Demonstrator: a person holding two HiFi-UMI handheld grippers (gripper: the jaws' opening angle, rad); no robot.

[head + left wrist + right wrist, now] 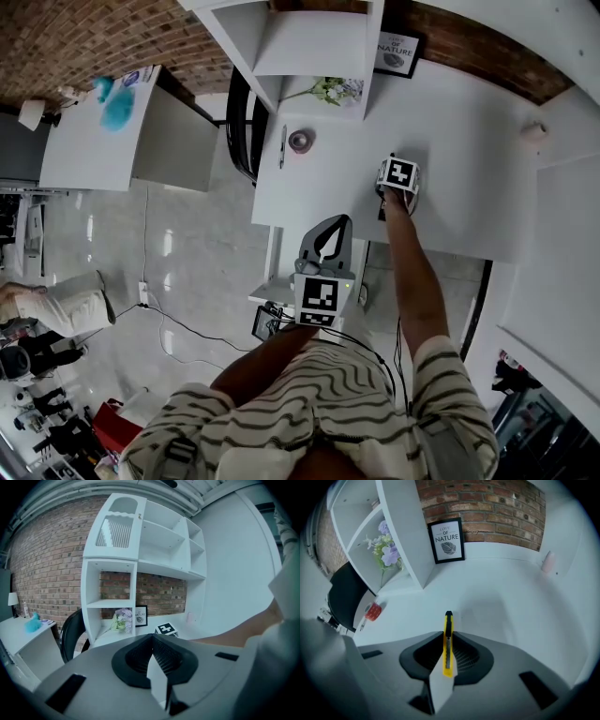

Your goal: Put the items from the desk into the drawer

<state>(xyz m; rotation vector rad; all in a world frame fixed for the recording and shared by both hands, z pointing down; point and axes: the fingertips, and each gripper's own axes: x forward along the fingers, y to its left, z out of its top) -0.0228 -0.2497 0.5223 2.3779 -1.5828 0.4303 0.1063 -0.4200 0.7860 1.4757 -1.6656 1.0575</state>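
Observation:
My right gripper (pixel 448 641) is shut on a yellow utility knife (pixel 448 632), which stands up between the pads with its black tip pointing out over the white desk (pixel 511 606). In the head view the right gripper (pixel 386 201) hangs over the middle of the desk (pixel 469 159), its marker cube on top, and the knife is hidden beneath it. My left gripper (pixel 338 221) is held off the desk's near edge with jaws shut and nothing between them; in its own view the left gripper (pixel 152 638) faces the shelf unit.
A red tape roll (pixel 301 141) (pixel 371 611) and a pen (pixel 282 145) lie at the desk's left end. Flowers (pixel 386 550) and a framed print (pixel 446 541) stand by the white shelf unit (pixel 136 559). A black chair (pixel 242 127) stands left of the desk.

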